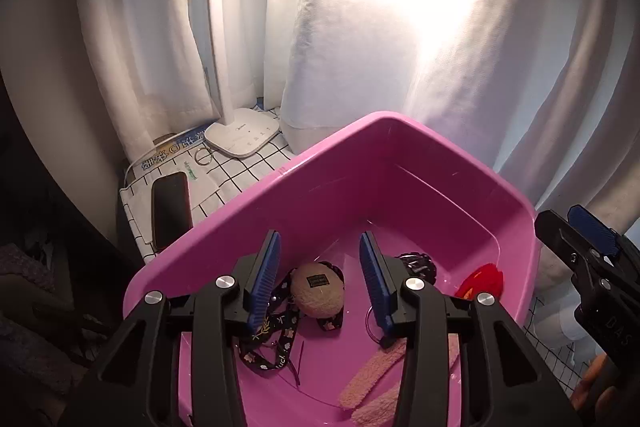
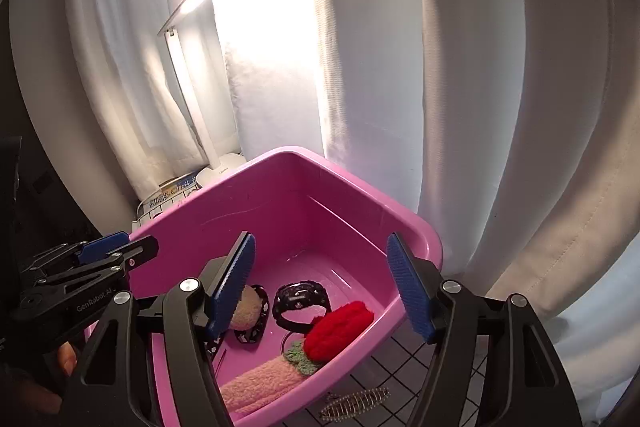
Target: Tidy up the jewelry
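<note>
A pink plastic bin (image 1: pixel 400 163) (image 2: pixel 424 231) holds a beige fuzzy pom accessory (image 1: pixel 318 289) (image 2: pixel 246 313), a black patterned band (image 1: pixel 276 343), a black watch (image 2: pixel 300 301) (image 1: pixel 418 265), a red fuzzy strawberry clip (image 2: pixel 340 327) (image 1: pixel 482 279) and a pink fuzzy strip (image 2: pixel 260 383) (image 1: pixel 376 375). A metal hair clip (image 2: pixel 354 403) lies on the checked cloth in front of the bin. My left gripper (image 1: pixel 320 279) is open and empty above the bin. My right gripper (image 2: pixel 322 287) is open and empty above the bin, and also shows in the left wrist view (image 1: pixel 592 239).
A white desk lamp (image 1: pixel 240 137) (image 2: pixel 218 163) stands lit behind the bin. A black phone (image 1: pixel 171 209), a key ring (image 1: pixel 205 155) and papers lie on the checked cloth (image 1: pixel 240 171) at left. White curtains (image 2: pixel 480 107) close off the back.
</note>
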Tool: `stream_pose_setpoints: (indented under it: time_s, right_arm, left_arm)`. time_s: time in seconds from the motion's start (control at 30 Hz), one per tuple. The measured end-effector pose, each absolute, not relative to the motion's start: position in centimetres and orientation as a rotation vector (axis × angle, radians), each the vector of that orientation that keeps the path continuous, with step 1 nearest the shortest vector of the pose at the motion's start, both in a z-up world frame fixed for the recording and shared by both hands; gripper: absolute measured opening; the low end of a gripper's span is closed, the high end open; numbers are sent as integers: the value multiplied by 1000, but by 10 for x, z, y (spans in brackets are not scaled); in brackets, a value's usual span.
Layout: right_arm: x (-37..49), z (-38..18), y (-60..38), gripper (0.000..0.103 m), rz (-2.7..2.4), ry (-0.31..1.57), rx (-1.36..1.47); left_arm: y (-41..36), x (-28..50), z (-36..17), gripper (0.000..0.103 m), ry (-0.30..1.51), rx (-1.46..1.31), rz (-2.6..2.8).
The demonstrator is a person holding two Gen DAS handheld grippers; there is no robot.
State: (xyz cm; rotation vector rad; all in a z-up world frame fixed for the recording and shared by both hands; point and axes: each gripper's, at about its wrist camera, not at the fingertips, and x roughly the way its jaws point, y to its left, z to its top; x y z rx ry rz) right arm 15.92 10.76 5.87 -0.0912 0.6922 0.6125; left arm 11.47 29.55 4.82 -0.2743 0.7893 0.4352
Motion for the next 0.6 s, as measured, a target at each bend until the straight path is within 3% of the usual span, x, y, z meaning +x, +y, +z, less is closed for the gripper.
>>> stream_pose_setpoints:
  time_s: [0.03, 0.1, 0.13, 0.37, 0.6]
  right_arm:
    - [156, 60, 95, 65, 608, 682, -69]
    - [150, 57, 71, 65, 594, 678, -31]
    - [147, 54, 60, 65, 595, 683, -12]
    - [111, 20, -5, 65, 513, 725, 2]
    - [97, -23, -61, 65, 408, 808, -3]
  left_arm:
    - [292, 112, 51, 45, 781, -267, 431]
    - [281, 106, 57, 74, 759, -266, 417]
    - [275, 101, 60, 77, 743, -268, 401]
    - [196, 69, 67, 88, 687, -270, 264]
    - [107, 46, 20, 91, 764, -247, 161]
